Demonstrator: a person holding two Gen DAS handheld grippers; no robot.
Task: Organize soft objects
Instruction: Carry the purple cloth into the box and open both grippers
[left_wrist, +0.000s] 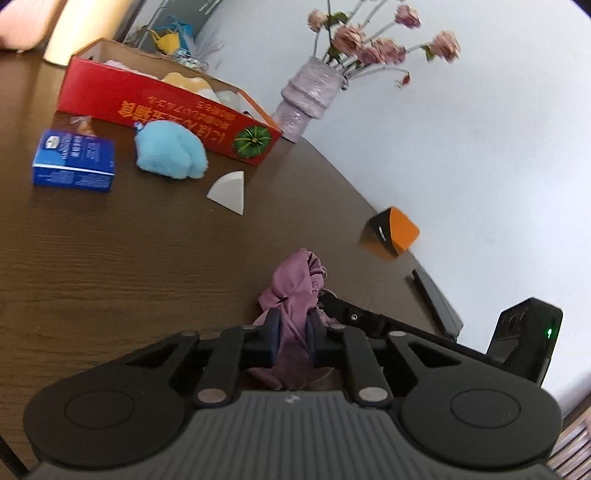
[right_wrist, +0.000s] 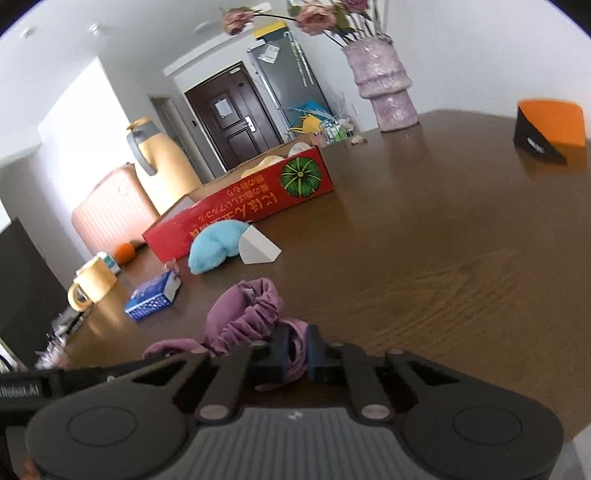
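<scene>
A crumpled purple cloth (left_wrist: 295, 288) lies on the brown table (left_wrist: 110, 266), and both grippers hold it. My left gripper (left_wrist: 293, 323) is shut on one end, the fabric bunched between its blue pads. In the right wrist view my right gripper (right_wrist: 297, 347) is shut on the other end of the purple cloth (right_wrist: 243, 314), which has a gathered elastic edge. The right gripper's body shows in the left wrist view just right of the cloth. A fluffy blue plush (left_wrist: 171, 151) rests against the red cardboard box (left_wrist: 147, 99), which holds several pale soft items.
A blue carton (left_wrist: 74, 160), a white wedge (left_wrist: 229, 192), an orange and black box (left_wrist: 393, 232) and a purple vase with flowers (left_wrist: 310, 94) stand on the table. A yellow tape roll (right_wrist: 90, 286) sits near the left edge. A dark flat object (left_wrist: 436, 302) lies by the wall.
</scene>
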